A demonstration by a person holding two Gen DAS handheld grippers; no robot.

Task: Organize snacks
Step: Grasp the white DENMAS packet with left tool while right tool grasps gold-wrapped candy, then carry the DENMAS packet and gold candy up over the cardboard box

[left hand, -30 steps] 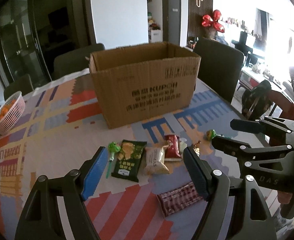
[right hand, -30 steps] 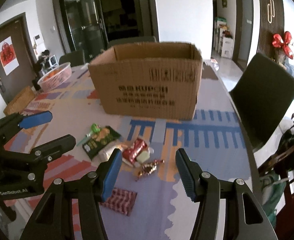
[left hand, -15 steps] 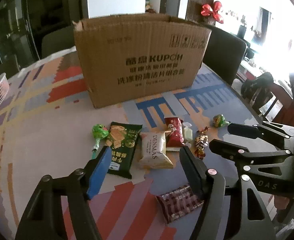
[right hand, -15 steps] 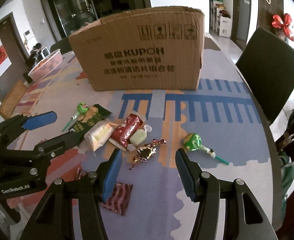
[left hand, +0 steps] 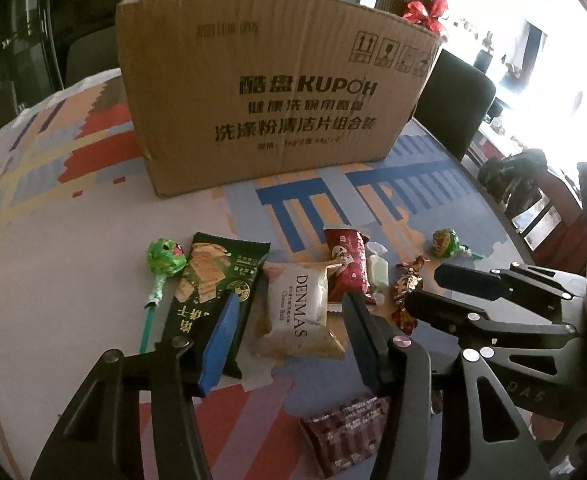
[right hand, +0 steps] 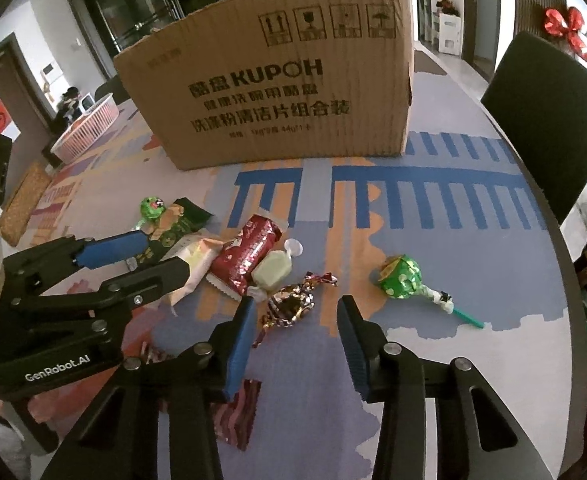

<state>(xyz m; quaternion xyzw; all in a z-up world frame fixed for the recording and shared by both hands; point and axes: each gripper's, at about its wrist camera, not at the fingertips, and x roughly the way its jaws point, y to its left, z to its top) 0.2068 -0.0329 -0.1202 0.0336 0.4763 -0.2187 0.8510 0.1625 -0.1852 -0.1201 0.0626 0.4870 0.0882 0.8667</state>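
Step in hand, by my read: approach for two pickups at once, nothing lifted yet.

Left gripper (left hand: pixel 289 332) sits lower centre of the left view, jaws part-spread and just been closing, straddling the DENMAS pack (left hand: pixel 299 312); pads do not look pressed on it yet. Right gripper (right hand: pixel 293 332) sits lower centre of the right view, jaws also part-spread and just been closing, with the foil candy (right hand: pixel 291 304) lying just ahead of the tips, slightly toward the left pad; no contact that I can confirm.

Snacks lie in a loose row on the table (right hand: pixel 473 240), mid-frame. Box (right hand: pixel 277 92) stands behind them in the upper centre, top open but interior hidden from this angle.

Next move likely calls for: drop the last bit, centre each item between the pads, close, lift clear, then carry up over the near box wall.

Clearances:
- Green pack (left hand: pixel 213 288) touches the left blue pad side; the red pack (left hand: pixel 347 268) overlaps the DENMAS top corner. Risk of dragging neighbours.
- Pale candy (right hand: pixel 273 272) sits just beside the foil candy.
- Lollipop (right hand: pixel 403 278) lies apart at right, free room around it.
- Grippers sit close side by side; collision risk on lift.
- Table edge curves down the right of the right view, chair (right hand: pixel 541 120) beyond it.
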